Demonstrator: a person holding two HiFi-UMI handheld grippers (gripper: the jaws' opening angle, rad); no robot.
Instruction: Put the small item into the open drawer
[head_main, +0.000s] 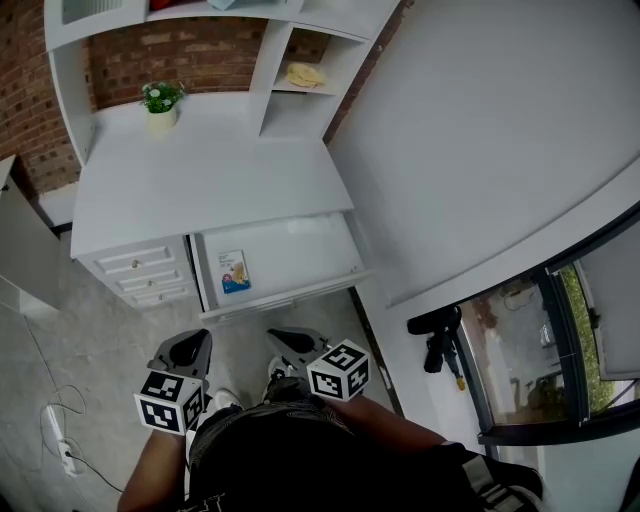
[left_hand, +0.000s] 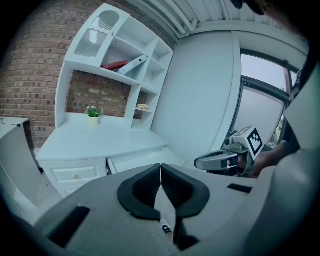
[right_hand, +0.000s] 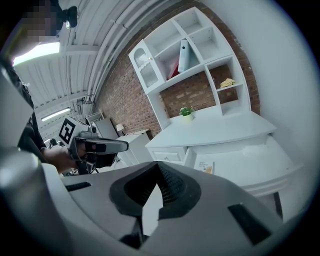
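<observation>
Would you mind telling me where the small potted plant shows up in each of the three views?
Head view: the potted plant stands at the upper left, at the back of the white desktop.
Left gripper view: left of centre, on the desktop below the shelves.
Right gripper view: just right of centre, above the middle.
Shared landmark: the open drawer under the desktop.

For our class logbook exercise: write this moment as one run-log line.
left gripper: shut, empty | right gripper: shut, empty | small card: lying in open drawer
</observation>
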